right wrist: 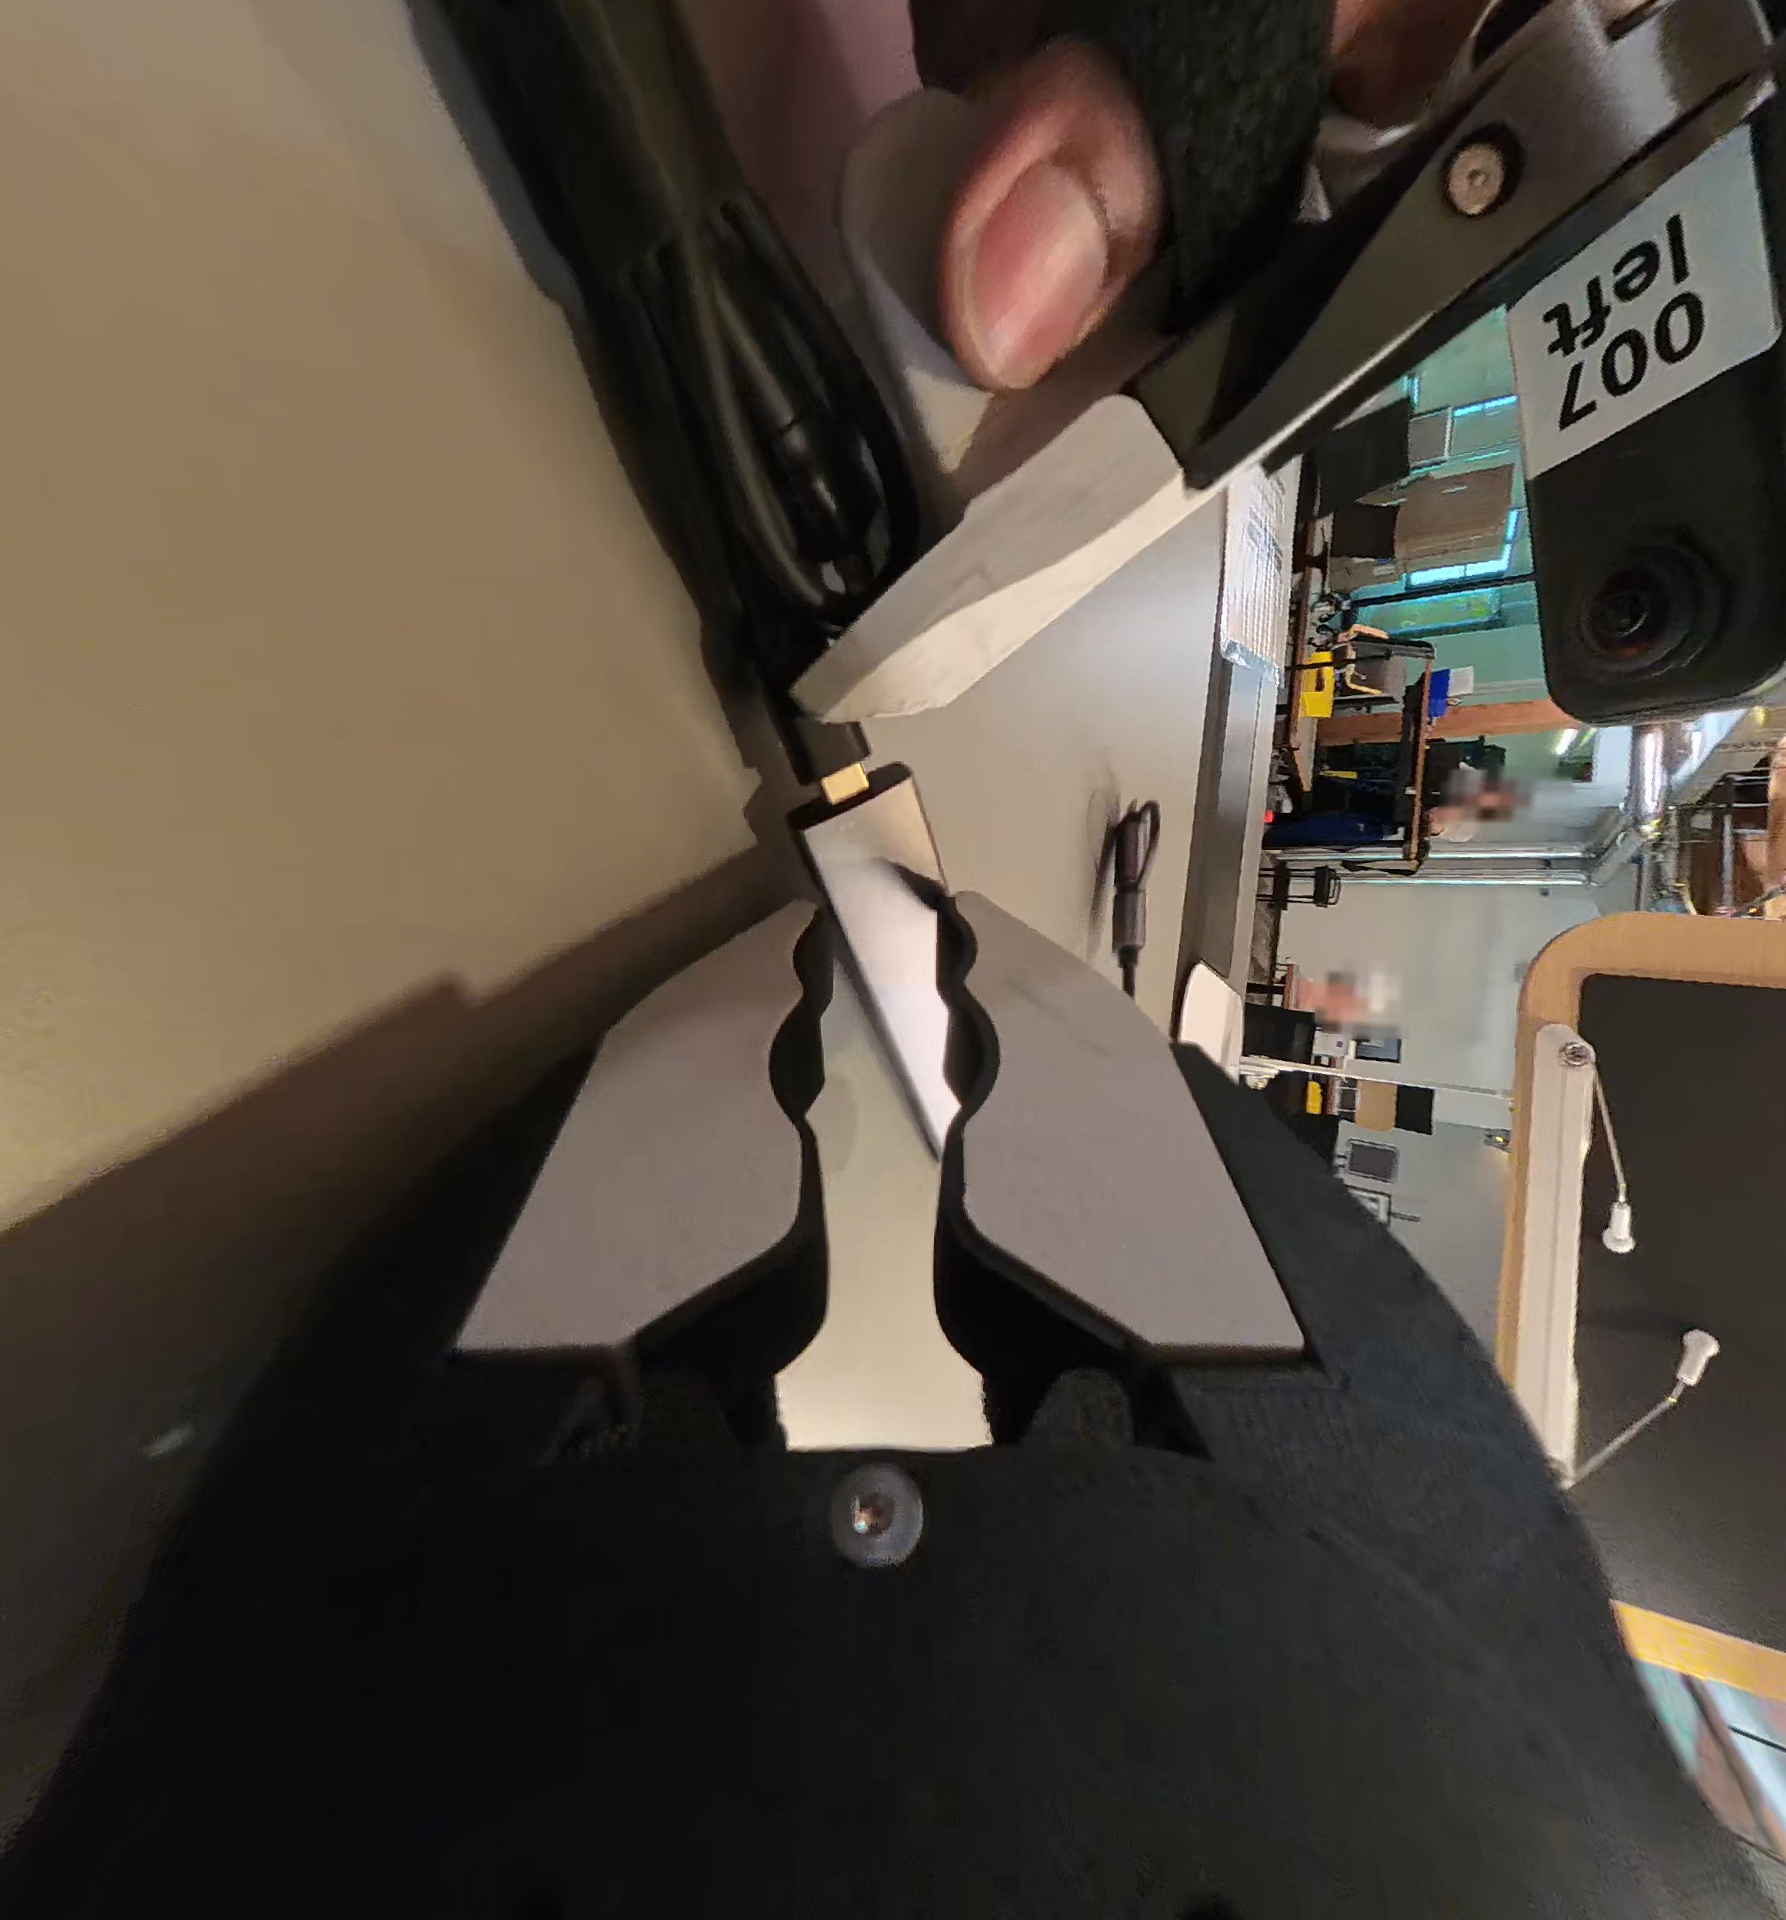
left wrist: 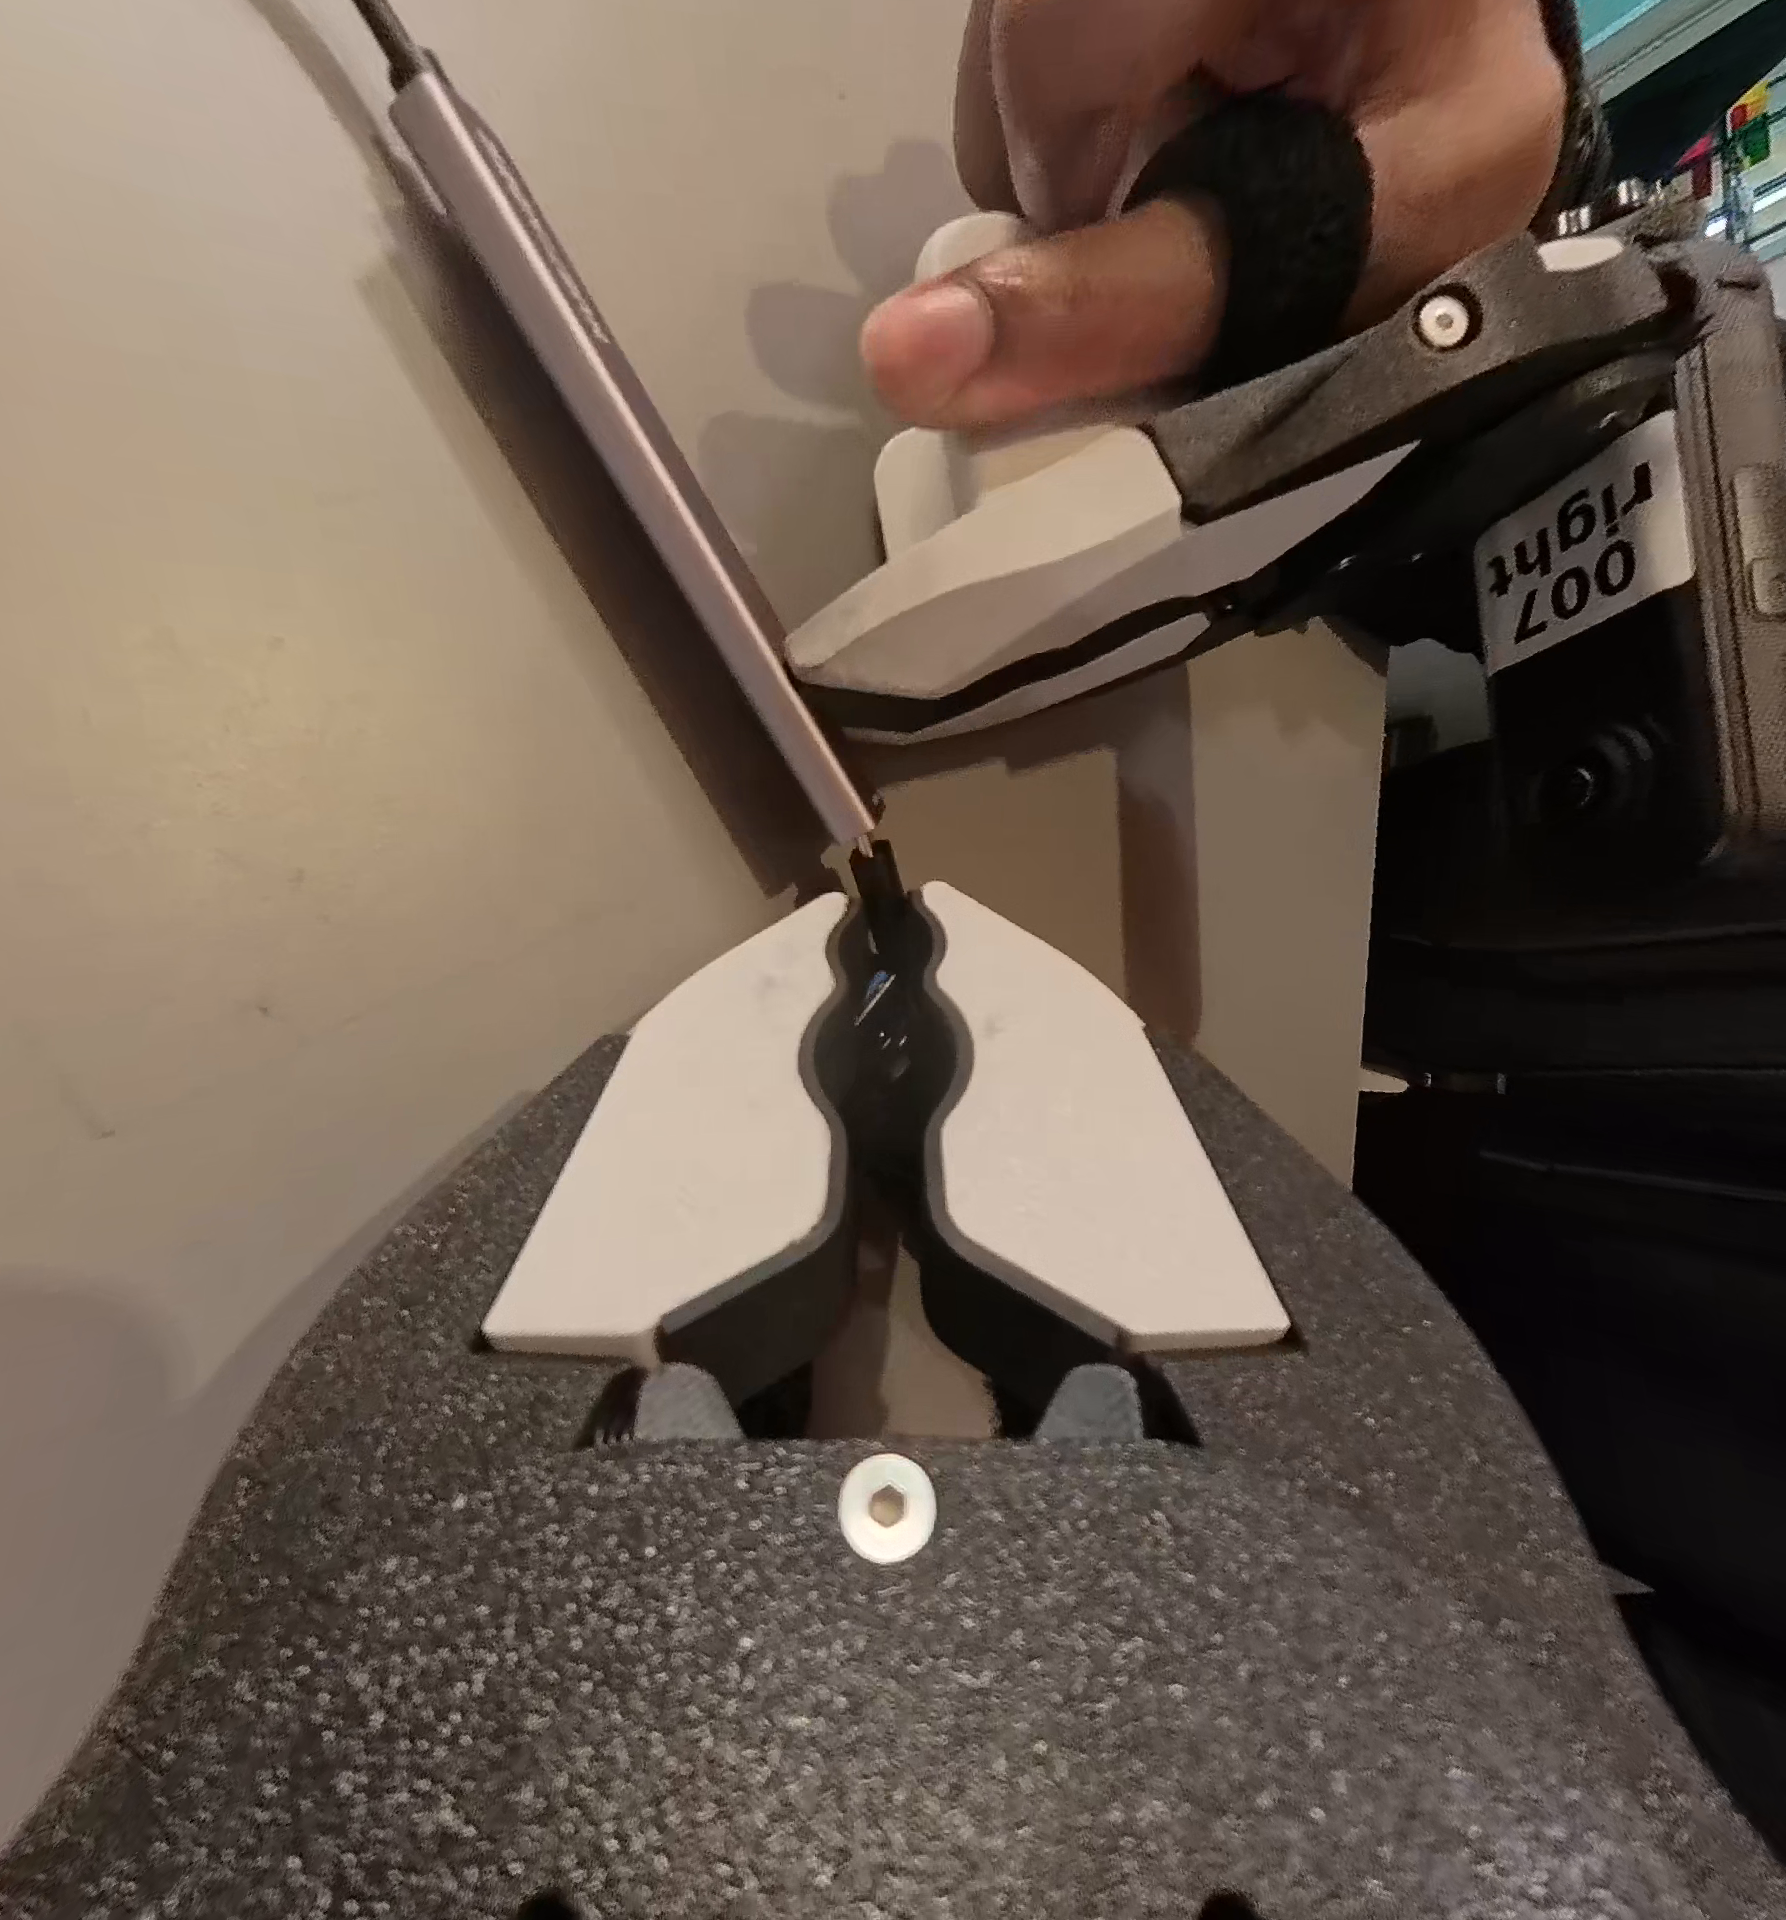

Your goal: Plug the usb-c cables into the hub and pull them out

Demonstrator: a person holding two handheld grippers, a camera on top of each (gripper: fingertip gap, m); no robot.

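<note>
While we look along the left hand-held gripper (left wrist: 884, 914), its 2 white fingers (left wrist: 707, 1132) are drawn narrow around the black plug of a usb-c cable (left wrist: 881, 904), with the plug tip poking out just past the fingertips. That tip meets the end of the slim grey hub (left wrist: 598, 395), which slants up and away above the beige tabletop (left wrist: 193, 623); we cannot tell how deep the plug sits in the port. From the right wrist view, the right hand-held gripper (right wrist: 878, 914) clamps the hub (right wrist: 868, 862) between its 2 fingers (right wrist: 650, 1153), the hub's shiny flat face running back between them. In the same view the plug's gold-coloured metal tip (right wrist: 847, 781) is just at the hub's end edge, with the other gripper's white finger (right wrist: 993, 582) over the black plug body. A person's hand (left wrist: 1180, 208), a black strap looped around 1 finger, grips the right tool from above in the left wrist view. Beyond the hub, a second dark cable (right wrist: 1128, 873) lies on the tabletop, and a coil of black cable (right wrist: 785, 416) sits behind the plug.
</note>
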